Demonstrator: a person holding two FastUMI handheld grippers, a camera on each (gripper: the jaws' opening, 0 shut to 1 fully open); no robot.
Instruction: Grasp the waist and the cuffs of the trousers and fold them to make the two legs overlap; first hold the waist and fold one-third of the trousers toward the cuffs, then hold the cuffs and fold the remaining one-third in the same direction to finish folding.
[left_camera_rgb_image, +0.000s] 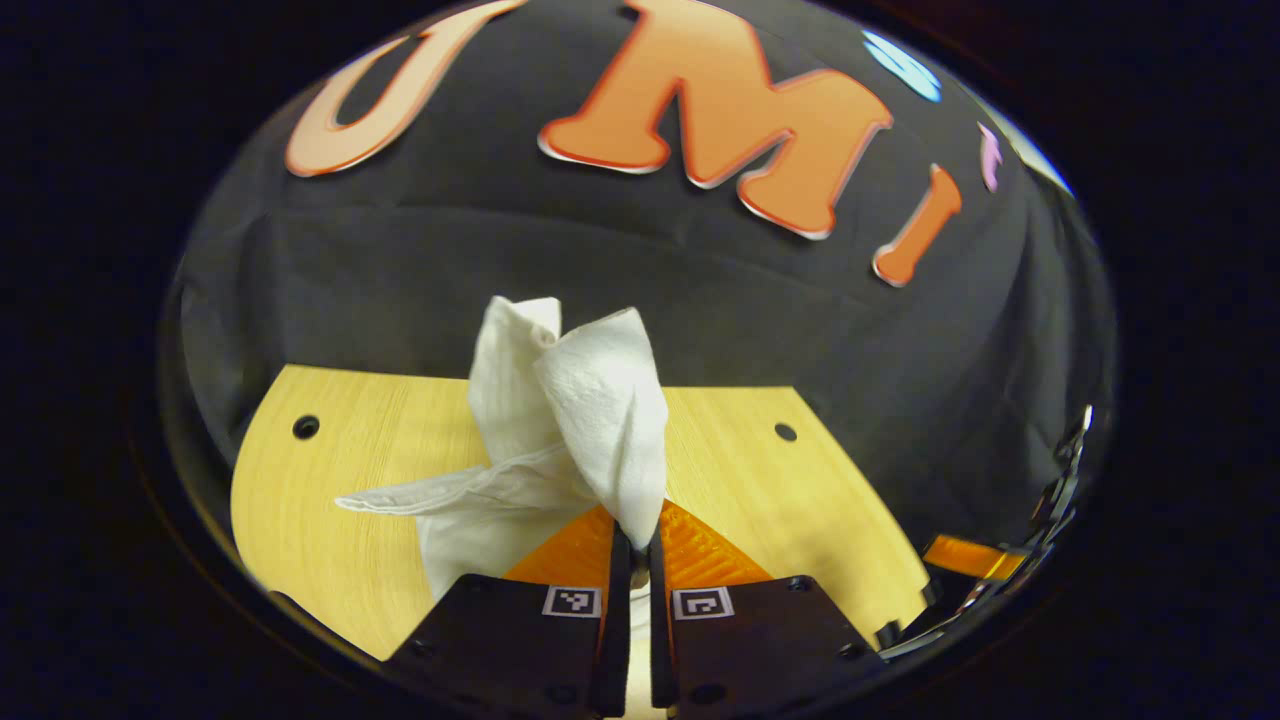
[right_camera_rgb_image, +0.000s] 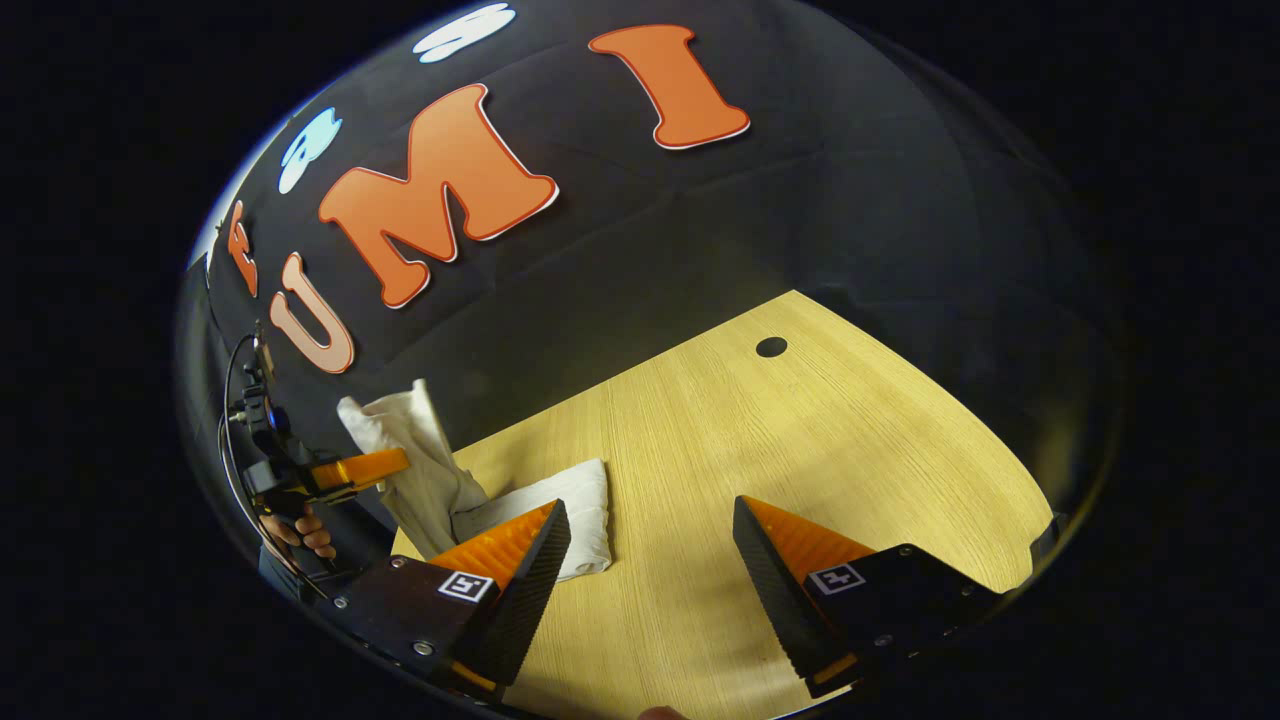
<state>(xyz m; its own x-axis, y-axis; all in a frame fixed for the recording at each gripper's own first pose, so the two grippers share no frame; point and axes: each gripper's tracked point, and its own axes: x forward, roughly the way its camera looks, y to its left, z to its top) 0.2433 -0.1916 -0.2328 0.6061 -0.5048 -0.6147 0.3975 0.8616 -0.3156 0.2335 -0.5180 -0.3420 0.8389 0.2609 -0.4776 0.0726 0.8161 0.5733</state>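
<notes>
Left gripper view: crumpled white trousers (left_camera_rgb_image: 560, 420)

A recording booth: black cloth wall (right_camera_rgb_image: 900, 200) behind a pale wooden table (right_camera_rgb_image: 800, 450) (2 drilled holes).

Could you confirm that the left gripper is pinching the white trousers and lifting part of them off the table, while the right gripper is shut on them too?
Not quite: the right gripper is open and holds nothing, as the right gripper view shows. The rest stands: the left gripper pinches the white trousers, lifting part of them off the table.
</notes>
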